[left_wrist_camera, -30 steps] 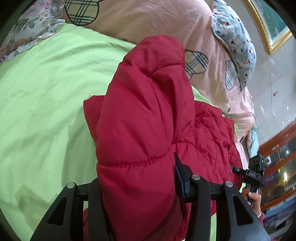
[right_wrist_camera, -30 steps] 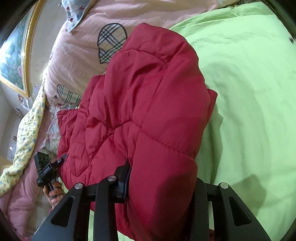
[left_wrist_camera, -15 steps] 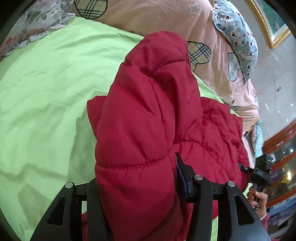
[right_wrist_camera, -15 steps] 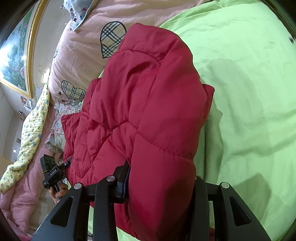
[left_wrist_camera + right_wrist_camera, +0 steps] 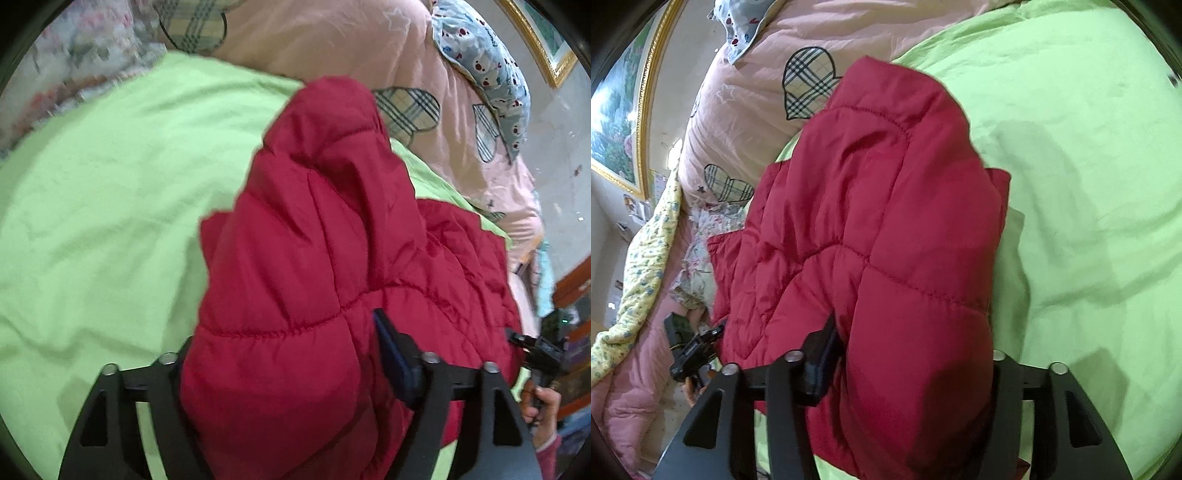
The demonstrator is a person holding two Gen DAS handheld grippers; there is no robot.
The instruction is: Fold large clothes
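Big bed with a lime green sheet (image 5: 1089,184) taking up most of the room. A pink quilt with plaid hearts (image 5: 332,40) is bunched along its far edge, and on the pale wall beyond the quilt hangs a gold-framed painting (image 5: 617,110). Off the quilt's end there's some dark wooden furniture (image 5: 572,280).

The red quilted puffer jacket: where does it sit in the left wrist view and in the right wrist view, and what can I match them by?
Left wrist view: the red quilted puffer jacket fills the centre and lower right, lying on the lime green sheet.
Right wrist view: the jacket fills the centre and lower left, with the sheet to its right.
Shared landmark: the pink duvet with plaid heart patches, beyond the jacket in both views.
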